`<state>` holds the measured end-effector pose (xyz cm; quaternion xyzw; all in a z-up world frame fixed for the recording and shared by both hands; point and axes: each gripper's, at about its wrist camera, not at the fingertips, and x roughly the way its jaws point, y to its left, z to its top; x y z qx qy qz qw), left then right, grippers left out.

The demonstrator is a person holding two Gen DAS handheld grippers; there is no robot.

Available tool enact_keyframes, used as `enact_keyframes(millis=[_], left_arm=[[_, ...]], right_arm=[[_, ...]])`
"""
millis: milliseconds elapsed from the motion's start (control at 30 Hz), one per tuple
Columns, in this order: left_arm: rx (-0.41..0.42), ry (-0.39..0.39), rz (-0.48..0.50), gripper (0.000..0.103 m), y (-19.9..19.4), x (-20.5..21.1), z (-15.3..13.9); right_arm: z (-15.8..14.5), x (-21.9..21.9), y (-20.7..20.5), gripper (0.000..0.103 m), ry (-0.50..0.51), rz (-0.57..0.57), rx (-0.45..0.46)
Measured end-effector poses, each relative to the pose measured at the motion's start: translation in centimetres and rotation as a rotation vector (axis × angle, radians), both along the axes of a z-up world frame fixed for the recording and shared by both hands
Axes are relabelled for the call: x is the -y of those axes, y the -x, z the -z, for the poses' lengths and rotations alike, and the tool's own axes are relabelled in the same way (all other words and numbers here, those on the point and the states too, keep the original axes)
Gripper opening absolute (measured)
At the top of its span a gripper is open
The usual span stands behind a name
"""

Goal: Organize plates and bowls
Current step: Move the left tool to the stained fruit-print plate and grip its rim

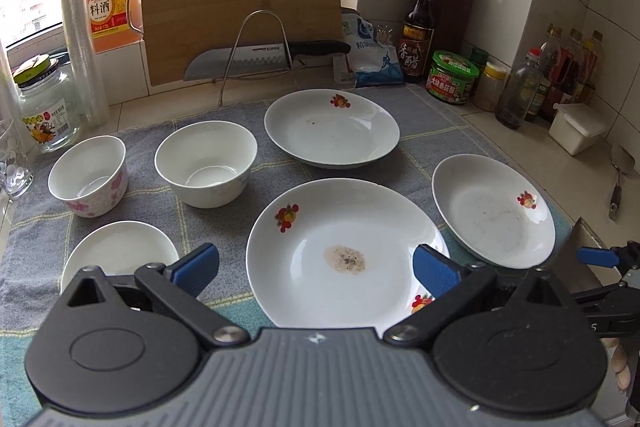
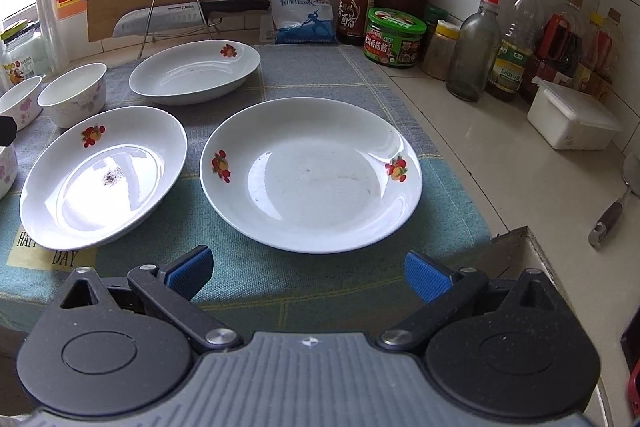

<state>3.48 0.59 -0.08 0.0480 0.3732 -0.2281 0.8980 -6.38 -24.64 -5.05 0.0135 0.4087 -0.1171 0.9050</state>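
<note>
Both tongs are spread wide and hold nothing: the left gripper [image 1: 316,267] faces the round white stained plate [image 1: 344,247], the right gripper [image 2: 306,269] faces the round white fruit-print plate [image 2: 316,173], ready to stack them.

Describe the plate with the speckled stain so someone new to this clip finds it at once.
Start at the grey checked cloth on the counter below the leaning wooden cutting board. Three fruit-print plates lie on it; take the stained plate nearest the left gripper, between its open fingers. It alone has a brownish speckled patch in its centre.
</note>
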Motion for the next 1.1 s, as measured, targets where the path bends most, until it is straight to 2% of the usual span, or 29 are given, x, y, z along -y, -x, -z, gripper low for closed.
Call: enact_keyframes(millis=[200,367,467,767,1100], left_arm=[[-0.028,-0.008,-0.054,0.102,-1.5,1.9,0.0],[-0.033,-0.045,-0.041,0.102,-2.6,4.3,0.1],[-0.031,-0.093,-0.026,0.102,-3.4,6.4,0.3],[-0.007,-0.15,0.093,0.102,-4.9,11.4,0.7],[-0.012,-0.14,0.29,0.102,-6.1,16.6,0.7]], right_arm=[[2.6,2.3,-2.0,0.103,-0.023,-0.07,-0.045],[3.6,4.0,-3.1,0.103,-0.063,-0.124,-0.047],[4.2,4.6,-3.9,0.103,-0.062,-0.141,-0.065],[4.6,5.5,-4.1,0.103,-0.06,-0.201,-0.031],[5.1,6.1,-2.8,0.103,-0.055,-0.23,0.05]])
